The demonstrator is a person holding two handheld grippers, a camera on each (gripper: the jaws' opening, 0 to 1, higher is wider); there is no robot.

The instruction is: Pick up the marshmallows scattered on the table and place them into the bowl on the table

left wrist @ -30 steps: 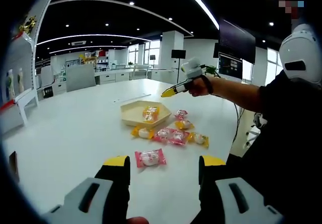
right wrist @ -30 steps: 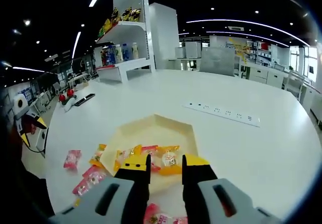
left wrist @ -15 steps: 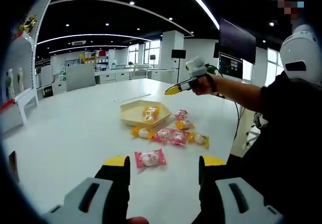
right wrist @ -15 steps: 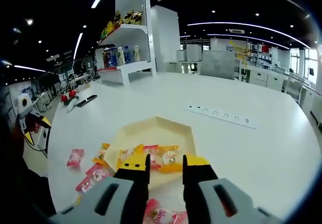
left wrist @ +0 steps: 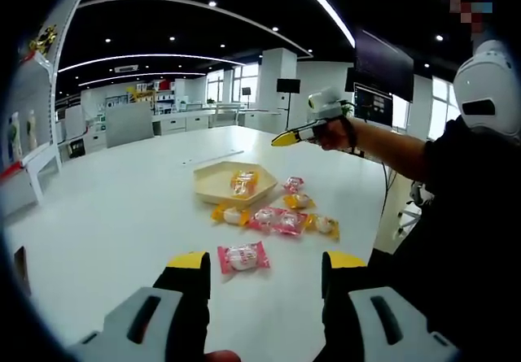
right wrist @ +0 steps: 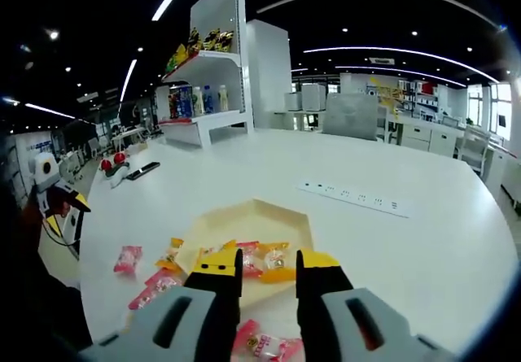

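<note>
The right gripper hangs above the bowl with jaws parted and nothing between them; the left gripper is likewise parted and unloaded, low over the table. The nearest marshmallow lies just ahead of the left jaws, so, in my judgement, descend squarely and close across the wrapper. The bowl holds a few wrapped marshmallows; others lie scattered beside it.

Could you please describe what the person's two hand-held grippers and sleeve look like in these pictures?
The left hand-held gripper has two grey moulded jaws with black slots, black fingers and yellow tips. The right hand-held gripper is built the same; in the left gripper view its yellow tip and white, rounded top show, with a dark strap at the wrist. The person wears a dark short sleeve.
</note>
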